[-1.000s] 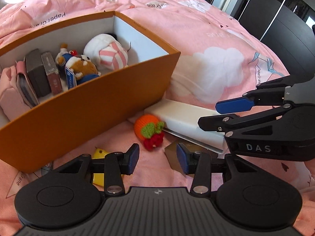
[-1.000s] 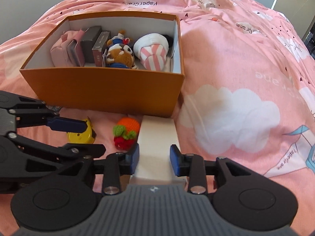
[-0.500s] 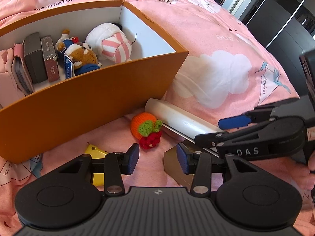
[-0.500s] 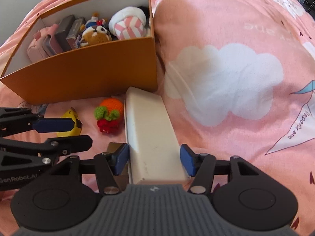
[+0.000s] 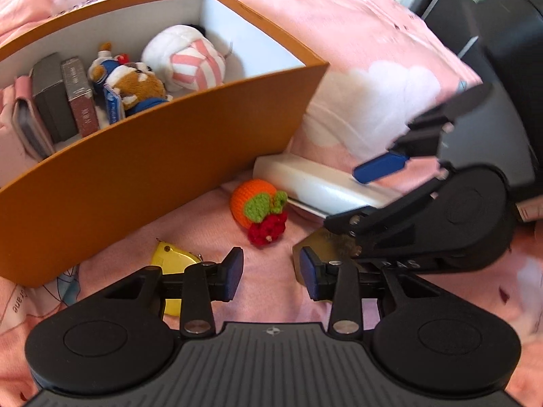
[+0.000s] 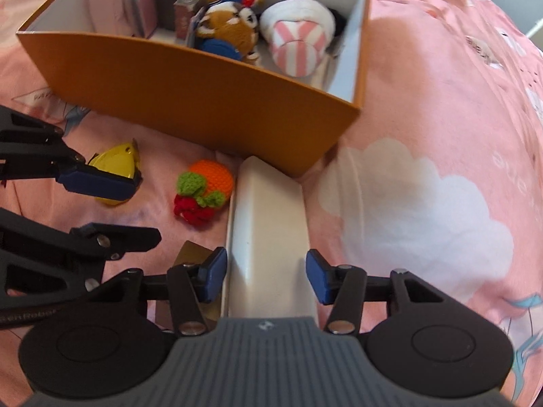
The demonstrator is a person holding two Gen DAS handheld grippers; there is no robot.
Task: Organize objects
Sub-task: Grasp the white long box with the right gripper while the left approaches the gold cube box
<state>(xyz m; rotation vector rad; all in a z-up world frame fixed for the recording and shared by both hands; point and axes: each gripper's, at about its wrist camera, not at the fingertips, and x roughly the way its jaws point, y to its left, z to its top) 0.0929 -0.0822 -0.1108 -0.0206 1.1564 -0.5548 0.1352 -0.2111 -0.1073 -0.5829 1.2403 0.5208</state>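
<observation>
On a bed's pink cloud-printed quilt [image 6: 424, 108], beside dark furniture [image 5: 502, 44], the right gripper [image 6: 266, 273], jaws just closing, straddles a long white rounded case [image 6: 268, 224] ungripped before the orange cardboard box [image 6: 190, 101], while the left gripper [image 5: 271, 273], closing too, is empty.

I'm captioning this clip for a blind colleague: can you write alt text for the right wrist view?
The right gripper straddles a long white case lying on a pink bedspread, pads not yet pressing it. Beyond sits an orange box of plush toys, with a crocheted orange and the left gripper alongside.
</observation>
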